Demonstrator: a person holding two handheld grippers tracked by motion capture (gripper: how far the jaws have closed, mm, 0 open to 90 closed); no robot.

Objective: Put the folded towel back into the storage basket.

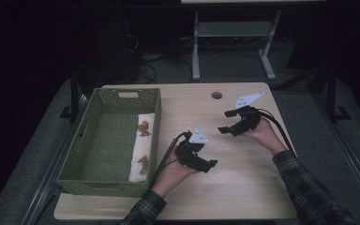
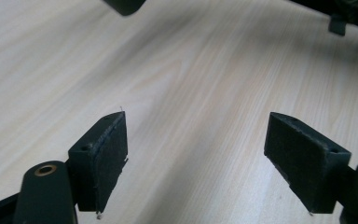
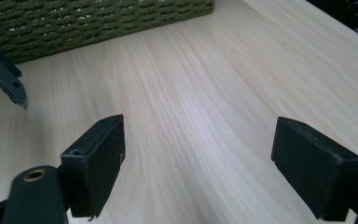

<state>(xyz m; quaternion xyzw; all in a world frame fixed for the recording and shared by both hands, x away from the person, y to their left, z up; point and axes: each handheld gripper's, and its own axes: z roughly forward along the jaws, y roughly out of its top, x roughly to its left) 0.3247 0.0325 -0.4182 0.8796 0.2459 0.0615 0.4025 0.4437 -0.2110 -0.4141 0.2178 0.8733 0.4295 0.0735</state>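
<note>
Over the pale wooden desk (image 1: 243,164) we hold both tools, left (image 1: 205,165) and right (image 1: 226,122), spread and empty, well apart from the green woven basket (image 1: 75,154) holding the folded white cloth (image 1: 141,150), so a hasty reach could snag its rim.

Both tongs (image 1: 212,163) (image 1: 224,121) gape wide, empty

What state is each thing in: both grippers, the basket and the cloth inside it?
left gripper: open, nothing between the jaws, above bare table.
right gripper: open, nothing held, pointing toward the basket.
green woven basket: upright on the table, uncovered.
white cloth: folded into a strip, lying along the basket's right wall.
</note>
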